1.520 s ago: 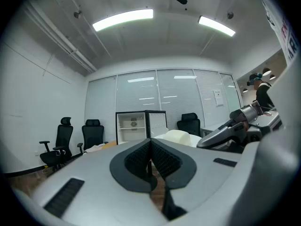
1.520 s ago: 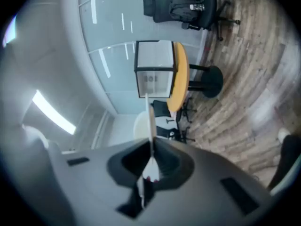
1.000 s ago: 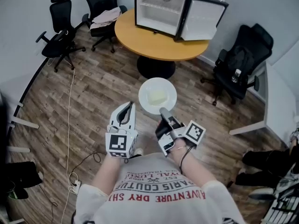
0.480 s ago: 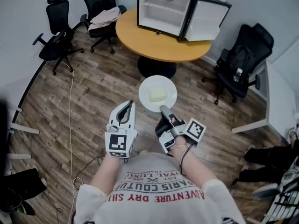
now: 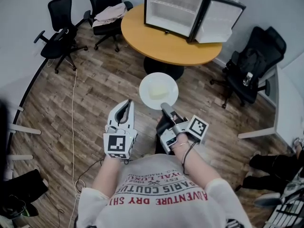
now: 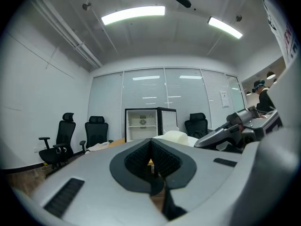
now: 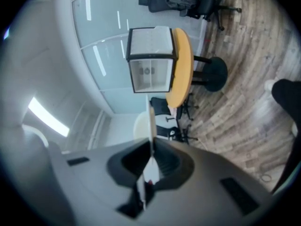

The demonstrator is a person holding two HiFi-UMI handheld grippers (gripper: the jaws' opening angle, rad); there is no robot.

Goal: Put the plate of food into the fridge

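Note:
A white plate (image 5: 158, 90) with a pale block of food (image 5: 158, 91) on it hangs in the air above the wooden floor. My right gripper (image 5: 164, 108) is shut on the plate's near rim; in the right gripper view the plate (image 7: 151, 126) shows edge-on between the pads. To the plate's left, my left gripper (image 5: 124, 109) is shut and holds nothing; its pads (image 6: 151, 155) meet. The small fridge (image 5: 175, 9) stands on the round wooden table (image 5: 161, 42) ahead, its door (image 5: 218, 23) swung open to the right, its white shelves bare. The fridge (image 6: 142, 125) also appears in the left gripper view.
Two black office chairs (image 5: 61, 27) stand at the left of the table, one with cloth (image 5: 108, 15) on its seat. Another black chair (image 5: 251, 65) stands at the right beside a white desk (image 5: 285, 103). A cable (image 5: 72, 108) trails along the floor.
The plate and both grippers have come nearer to the table and fridge, which now sit lower and larger in the head view. Both grips are unchanged.

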